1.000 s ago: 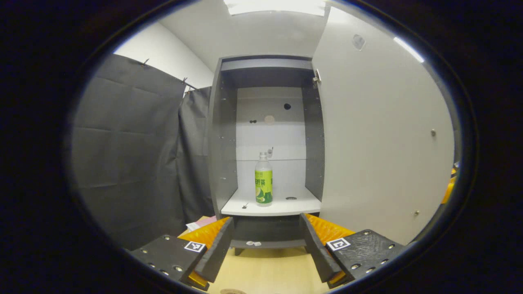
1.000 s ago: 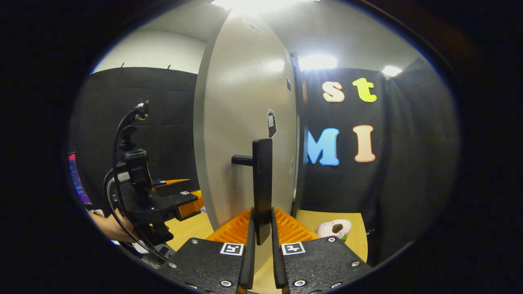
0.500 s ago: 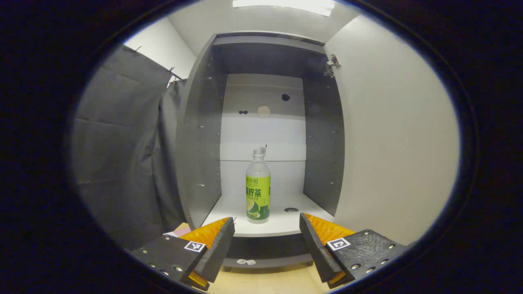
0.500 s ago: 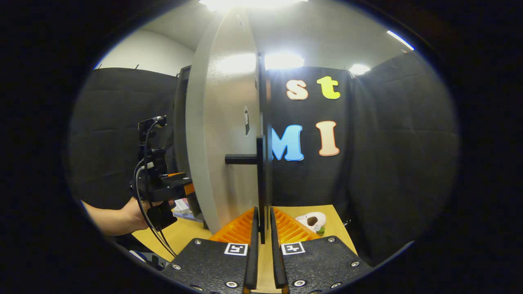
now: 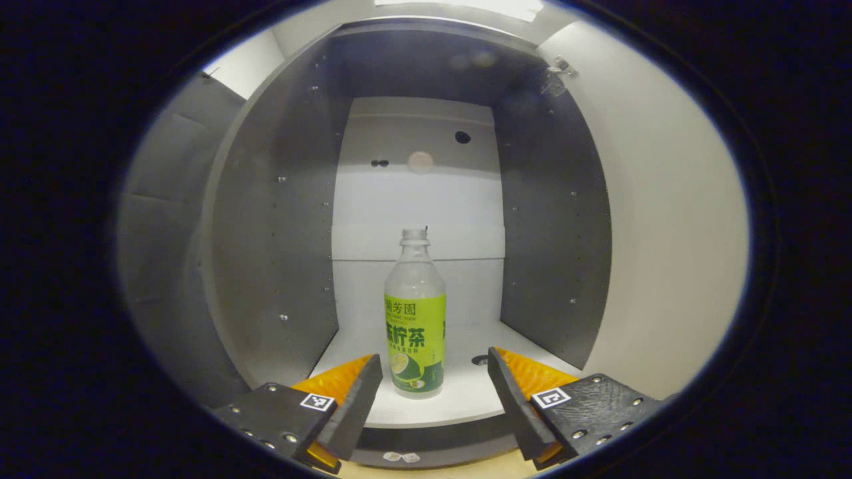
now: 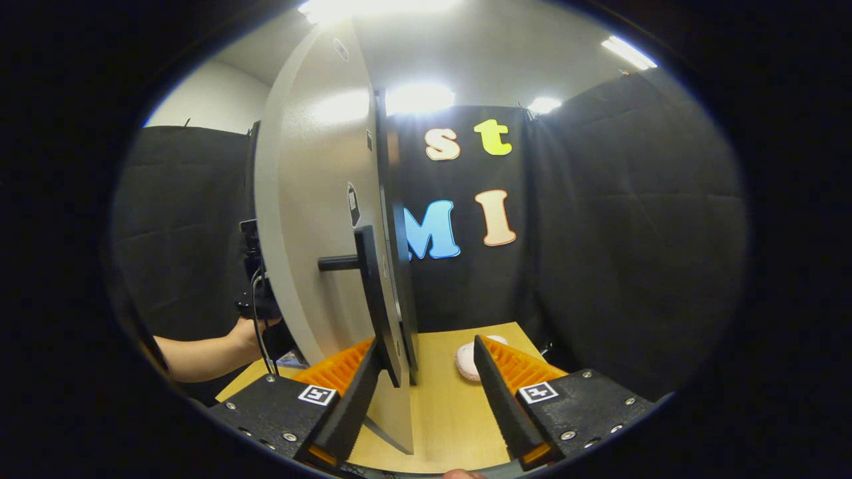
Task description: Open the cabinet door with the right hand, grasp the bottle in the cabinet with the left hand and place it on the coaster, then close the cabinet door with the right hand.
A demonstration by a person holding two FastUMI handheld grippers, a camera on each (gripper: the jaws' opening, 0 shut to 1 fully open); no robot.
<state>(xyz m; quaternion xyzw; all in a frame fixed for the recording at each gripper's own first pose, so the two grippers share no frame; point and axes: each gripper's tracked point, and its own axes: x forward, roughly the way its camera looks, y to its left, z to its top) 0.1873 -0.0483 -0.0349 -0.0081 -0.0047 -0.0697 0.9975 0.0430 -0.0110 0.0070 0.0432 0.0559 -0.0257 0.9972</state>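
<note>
Left gripper view: left gripper (image 5: 434, 392) jaws wide before bottle (image 5: 414, 319); right gripper (image 6: 426, 392) jaws spread, empty.

Dark printed characters on the green label of the clear plastic bottle (image 5: 414, 313), left unread here. Square black-and-white coded tags atop left gripper (image 5: 434, 359) and right gripper (image 6: 426, 343). Small dark sticker (image 6: 352, 205) on pale grey cabinet door (image 6: 313, 199), too small to read.

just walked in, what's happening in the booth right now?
A person is working two handheld tools at a cabinet. The door stands open. The right tool is open by the door handle, not gripping it. The left tool is open, lined up on the bottle standing upright on the cabinet shelf, not yet gripping it.
</note>
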